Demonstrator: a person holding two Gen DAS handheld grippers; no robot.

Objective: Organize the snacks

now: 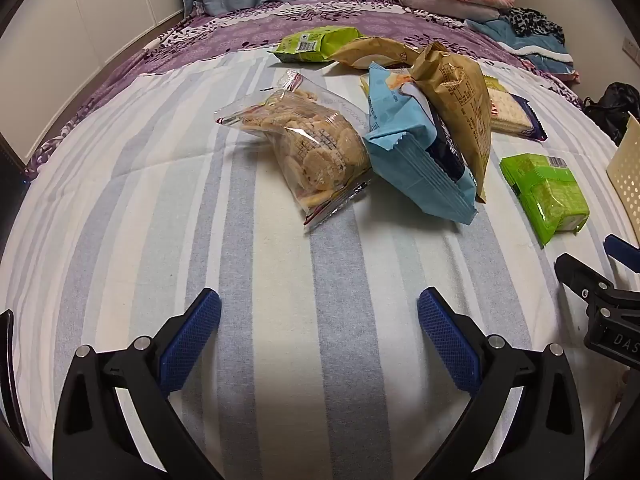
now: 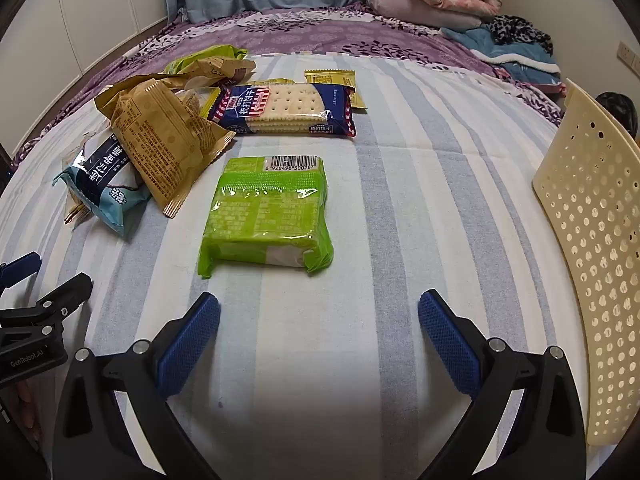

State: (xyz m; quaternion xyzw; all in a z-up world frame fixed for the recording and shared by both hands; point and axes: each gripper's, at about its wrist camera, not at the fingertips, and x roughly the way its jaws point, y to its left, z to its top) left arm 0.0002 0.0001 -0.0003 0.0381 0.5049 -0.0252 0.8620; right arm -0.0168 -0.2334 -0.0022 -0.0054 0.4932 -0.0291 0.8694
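Observation:
Snack packs lie scattered on a striped sheet. My left gripper (image 1: 319, 308) is open and empty, a short way in front of a clear bag of round biscuits (image 1: 308, 148). Beside that bag a light blue pack (image 1: 416, 160) carries a tan paper bag (image 1: 460, 108). My right gripper (image 2: 319, 308) is open and empty just before a green pack (image 2: 268, 212) that lies flat with its barcode up. Behind it lies a blue cracker pack (image 2: 288, 110), with a tan bag (image 2: 164, 140) and a light blue pack (image 2: 104, 184) to the left. The green pack (image 1: 546, 194) shows in the left wrist view too.
A cream perforated basket (image 2: 592, 240) stands at the right edge of the sheet. A second green pack (image 1: 316, 43) and another tan bag (image 1: 376, 51) lie farther back. Folded bedding (image 2: 436, 0) is piled at the far right. A purple blanket (image 1: 248, 28) borders the sheet.

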